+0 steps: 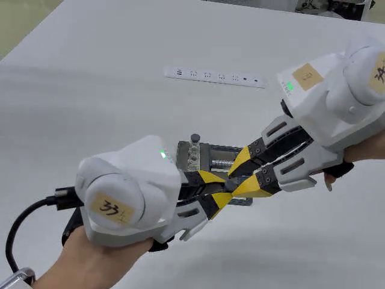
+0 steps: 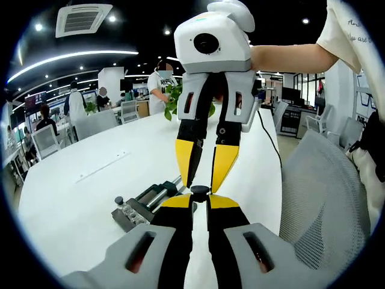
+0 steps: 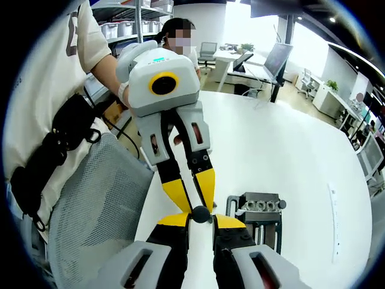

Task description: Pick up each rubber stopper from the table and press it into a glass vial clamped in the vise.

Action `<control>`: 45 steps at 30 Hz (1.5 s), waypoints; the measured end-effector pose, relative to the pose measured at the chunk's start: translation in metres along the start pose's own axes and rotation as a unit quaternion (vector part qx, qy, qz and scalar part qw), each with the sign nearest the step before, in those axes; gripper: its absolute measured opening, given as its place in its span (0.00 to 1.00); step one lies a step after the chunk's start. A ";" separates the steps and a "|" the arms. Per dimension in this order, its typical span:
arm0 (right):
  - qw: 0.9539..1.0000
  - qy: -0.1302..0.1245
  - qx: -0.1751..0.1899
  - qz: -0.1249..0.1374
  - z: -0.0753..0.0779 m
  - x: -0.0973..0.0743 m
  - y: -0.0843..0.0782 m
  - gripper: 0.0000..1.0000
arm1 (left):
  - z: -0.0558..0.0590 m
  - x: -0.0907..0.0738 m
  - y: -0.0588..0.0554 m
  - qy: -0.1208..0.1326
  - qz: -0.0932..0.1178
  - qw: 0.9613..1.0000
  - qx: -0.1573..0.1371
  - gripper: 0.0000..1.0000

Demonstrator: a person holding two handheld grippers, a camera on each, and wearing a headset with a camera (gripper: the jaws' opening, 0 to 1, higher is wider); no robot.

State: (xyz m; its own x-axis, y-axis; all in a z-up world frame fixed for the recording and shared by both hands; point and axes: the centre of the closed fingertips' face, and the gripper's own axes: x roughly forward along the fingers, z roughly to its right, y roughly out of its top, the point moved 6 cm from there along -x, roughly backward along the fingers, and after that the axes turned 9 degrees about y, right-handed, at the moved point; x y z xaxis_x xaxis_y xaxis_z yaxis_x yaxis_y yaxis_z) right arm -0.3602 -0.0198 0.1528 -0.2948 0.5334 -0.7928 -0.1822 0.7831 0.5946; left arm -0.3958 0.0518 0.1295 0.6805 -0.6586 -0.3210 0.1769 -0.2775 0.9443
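Meeting tip to tip in the middle of the frame, the left tool [image 2: 201, 202] and right tool [image 3: 203, 220] are both narrow around one small stopper [image 2: 200, 189]. I cannot tell which one holds it. One vial [image 1: 195, 144] in the vise [image 1: 212, 150] looks capped. The others look open, so most of the job is left.

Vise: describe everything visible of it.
The vise is a small bench vise of grey metal, lying flat on the white table. Its jaws clamp a row of clear glass vials that stand upright. The end vial carries a dark stopper, and the others look open in the right gripper view. A ribbed screw runs back from the jaws between the side rails.
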 end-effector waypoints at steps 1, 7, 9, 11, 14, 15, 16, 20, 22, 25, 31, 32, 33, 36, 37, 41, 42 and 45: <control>1.000 0.000 0.001 0.001 0.000 0.000 0.000 0.10 | 0.000 0.000 0.000 0.000 0.000 1.000 0.001 0.04; 1.000 0.004 0.004 0.002 -0.001 0.002 -0.001 0.09 | 0.000 -0.001 -0.001 0.000 0.001 1.000 0.015 0.04; 1.000 0.005 0.003 0.002 -0.002 0.003 0.000 0.08 | 0.000 -0.001 -0.001 0.001 0.001 1.000 0.019 0.04; 1.000 0.005 0.007 0.003 -0.001 0.003 -0.001 0.08 | 0.000 -0.001 -0.002 0.000 -0.001 1.000 0.019 0.04; 1.000 0.006 0.014 0.007 -0.001 0.003 -0.001 0.08 | 0.000 -0.001 -0.002 0.001 -0.002 1.000 0.022 0.04; 1.000 0.005 0.017 0.009 -0.001 0.004 -0.001 0.08 | 0.000 -0.001 -0.002 0.003 -0.002 1.000 0.023 0.04; 1.000 0.005 0.018 0.010 0.000 0.004 -0.001 0.08 | 0.000 -0.001 -0.002 0.003 -0.002 1.000 0.023 0.04; 0.999 0.004 0.030 0.019 -0.001 0.004 -0.001 0.08 | -0.001 -0.001 -0.003 0.006 -0.003 1.000 0.030 0.04; 0.999 0.003 0.033 0.022 -0.001 0.004 -0.001 0.08 | -0.001 -0.001 -0.004 0.007 -0.004 0.999 0.035 0.04; 0.999 0.002 0.036 0.021 -0.002 0.005 -0.001 0.08 | 0.000 -0.001 -0.005 0.012 -0.008 0.999 0.046 0.04; 0.999 0.000 0.039 0.021 -0.002 0.006 -0.002 0.08 | 0.000 0.000 -0.006 0.018 -0.012 0.999 0.048 0.04; 0.999 -0.001 0.037 0.020 -0.002 0.006 -0.002 0.08 | -0.001 0.000 -0.007 0.019 -0.013 0.999 0.047 0.04; 0.999 -0.002 0.037 0.020 -0.001 0.006 -0.002 0.08 | -0.001 0.000 -0.007 0.021 -0.013 0.999 0.049 0.04; 0.999 -0.001 0.036 0.018 -0.002 0.007 -0.002 0.08 | 0.000 0.000 -0.007 0.022 -0.016 0.997 0.067 0.04; 0.999 -0.003 0.036 0.018 -0.003 0.007 -0.001 0.08 | 0.000 0.000 -0.007 0.023 -0.016 0.997 0.070 0.04; 0.999 -0.005 0.030 0.015 -0.003 0.009 -0.001 0.07 | -0.001 -0.001 -0.009 0.023 -0.018 0.997 0.067 0.04; 0.999 -0.005 0.030 0.013 -0.003 0.010 -0.001 0.07 | 0.000 -0.001 -0.010 0.023 -0.019 0.997 0.068 0.04; 1.000 -0.006 0.024 0.009 -0.004 0.011 -0.001 0.07 | 0.000 -0.001 -0.011 0.023 -0.019 0.997 0.071 0.04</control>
State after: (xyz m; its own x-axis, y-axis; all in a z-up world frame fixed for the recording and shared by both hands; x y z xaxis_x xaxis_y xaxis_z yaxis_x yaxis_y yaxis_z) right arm -0.3674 -0.0165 0.1440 -0.2868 0.5516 -0.7833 -0.1322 0.7870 0.6026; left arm -0.3986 0.0554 0.1191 0.7075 -0.6141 -0.3498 0.1028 -0.4003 0.9106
